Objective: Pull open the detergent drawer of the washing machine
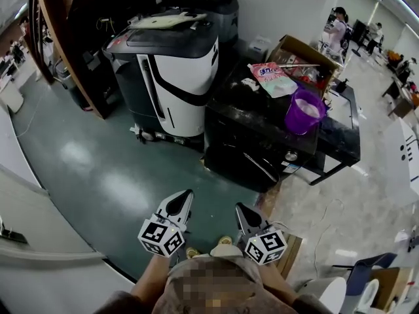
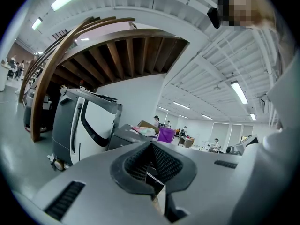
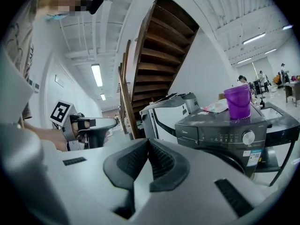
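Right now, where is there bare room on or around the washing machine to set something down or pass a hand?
The dark front-loading washing machine has a bare top at its front left, between the white-and-black appliance and the purple plastic bucket. The green floor before it is open. The back right is crowded: pink packet, cardboard box.

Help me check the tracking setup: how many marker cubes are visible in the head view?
2. One marker cube sits on the left tongs; the other on the right tongs. None seems hidden.
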### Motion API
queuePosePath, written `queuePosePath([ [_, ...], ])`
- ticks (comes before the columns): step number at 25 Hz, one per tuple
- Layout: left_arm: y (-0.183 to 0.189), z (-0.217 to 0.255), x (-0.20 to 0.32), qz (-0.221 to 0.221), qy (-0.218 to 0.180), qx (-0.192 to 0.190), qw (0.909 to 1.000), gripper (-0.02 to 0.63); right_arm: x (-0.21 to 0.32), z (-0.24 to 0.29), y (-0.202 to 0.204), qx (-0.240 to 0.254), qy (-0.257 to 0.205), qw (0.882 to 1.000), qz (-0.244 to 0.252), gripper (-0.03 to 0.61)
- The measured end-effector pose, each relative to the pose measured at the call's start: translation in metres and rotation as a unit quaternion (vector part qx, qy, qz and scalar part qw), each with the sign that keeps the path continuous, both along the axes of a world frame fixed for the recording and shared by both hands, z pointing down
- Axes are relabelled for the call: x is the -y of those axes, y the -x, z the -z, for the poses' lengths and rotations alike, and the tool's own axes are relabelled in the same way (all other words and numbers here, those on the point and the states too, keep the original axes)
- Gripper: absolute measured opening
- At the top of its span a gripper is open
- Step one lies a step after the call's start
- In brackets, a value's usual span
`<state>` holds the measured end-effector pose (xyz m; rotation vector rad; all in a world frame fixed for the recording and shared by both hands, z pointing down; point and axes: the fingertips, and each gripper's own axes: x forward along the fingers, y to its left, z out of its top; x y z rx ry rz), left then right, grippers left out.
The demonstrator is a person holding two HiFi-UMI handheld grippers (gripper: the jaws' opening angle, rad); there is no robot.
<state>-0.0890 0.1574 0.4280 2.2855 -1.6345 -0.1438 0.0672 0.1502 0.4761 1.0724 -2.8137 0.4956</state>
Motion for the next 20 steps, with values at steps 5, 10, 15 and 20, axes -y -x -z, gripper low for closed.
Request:
queuePosePath([
  [5,-0.02,-0.004,0.026,0.004,0.004,0.002,1.0,0.021,0.025,-0.002,-0.015,0.006,-0.003,1.0,0.01,0.003],
  [10,-0.043,-0.011,0.054,0.003,0.006,-0.008,1.0,0.021,0.058,-0.005,-0.037,0.01,-0.005,1.0,0.013,0.003],
  [15,-0.055,-0.016,0.084,-0.001,0.01,-0.015,0.9998,0.02,0.09,-0.009,-0.053,0.011,-0.004,1.0,0.009,0.003],
  [20,-0.059,-0.02,0.118,-0.014,0.017,-0.027,0.9994,0.02,0.118,-0.012,-0.06,0.013,-0.001,1.0,-0.003,0.003],
])
